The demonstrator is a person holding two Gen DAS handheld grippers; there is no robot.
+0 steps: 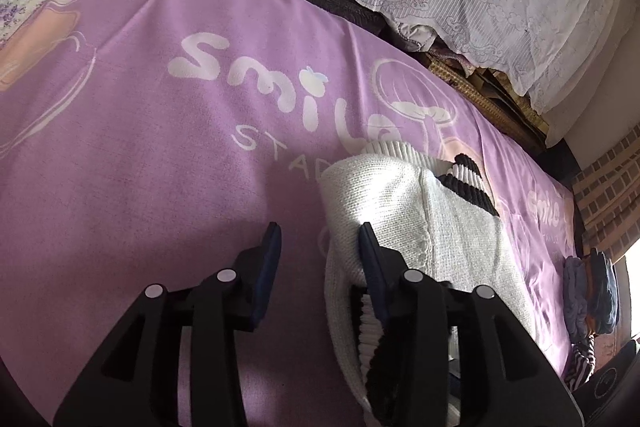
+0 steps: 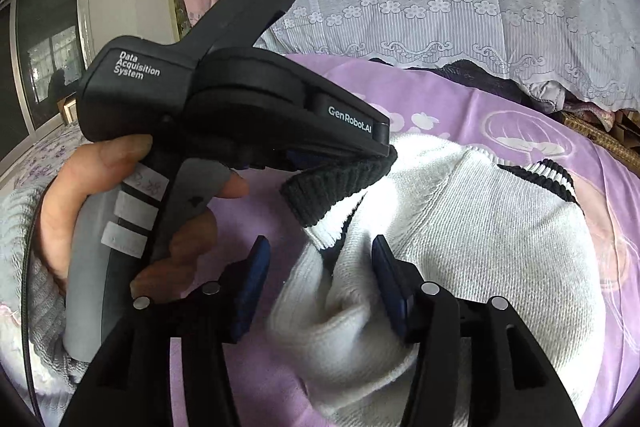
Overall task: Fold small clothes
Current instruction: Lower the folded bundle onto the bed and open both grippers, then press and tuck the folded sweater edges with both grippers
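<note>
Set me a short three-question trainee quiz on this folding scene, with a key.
1. True or false: the white knitted sweater with black-and-white ribbed trim hangs from a hook.
2. Which word is printed in big white letters on the purple blanket? A) smile B) dream C) hello
3. Fill in: the pads on the fingers of the right hand-held gripper are dark ____.
Key: 1 false, it lies on the blanket; 2 A; 3 blue.
</note>
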